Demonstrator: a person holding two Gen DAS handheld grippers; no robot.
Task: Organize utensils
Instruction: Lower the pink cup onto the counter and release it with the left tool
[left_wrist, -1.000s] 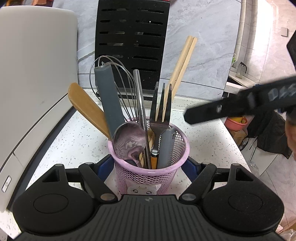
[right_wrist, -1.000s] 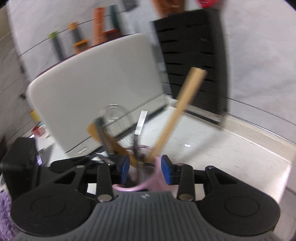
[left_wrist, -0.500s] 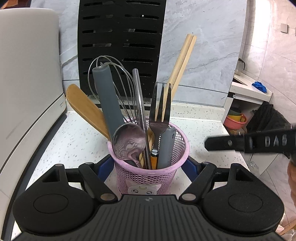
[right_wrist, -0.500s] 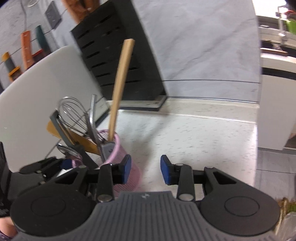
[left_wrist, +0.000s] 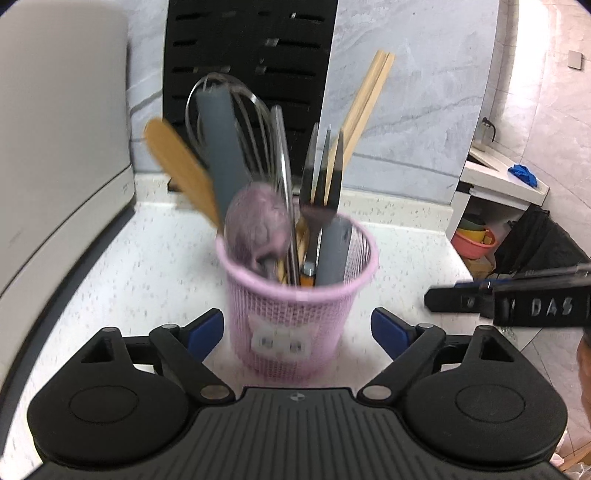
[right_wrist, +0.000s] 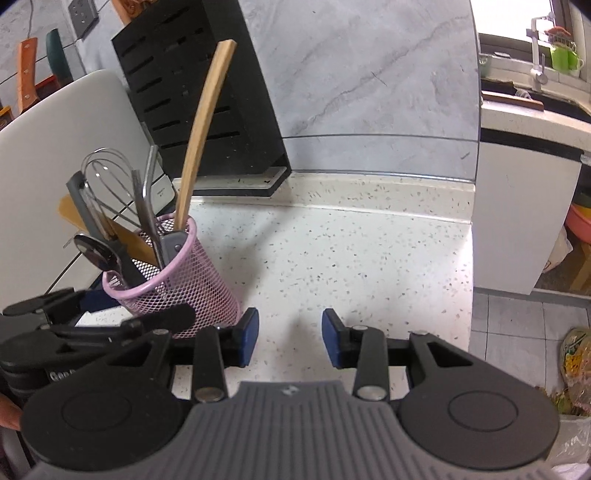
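A pink mesh utensil cup (left_wrist: 295, 314) stands on the speckled counter, holding a whisk, wooden spatula, spoon, fork, chopsticks (left_wrist: 365, 96) and grey-handled tools. My left gripper (left_wrist: 297, 328) is open, its blue pads apart from the cup's sides, with the cup between and just ahead of them. In the right wrist view the cup (right_wrist: 177, 280) is at the left. My right gripper (right_wrist: 290, 336) is open and empty over bare counter to the cup's right. It also shows in the left wrist view (left_wrist: 517, 299) at the right.
A black knife block (right_wrist: 199, 110) stands against the marble wall behind the cup. A white appliance (left_wrist: 55, 166) fills the left. The counter edge (right_wrist: 469, 258) drops off at the right, with a white cabinet and tiled floor beyond.
My left gripper let go of the cup and drew back a little; its pads now stand apart from it. My right gripper swung away to the right of the cup, still empty.
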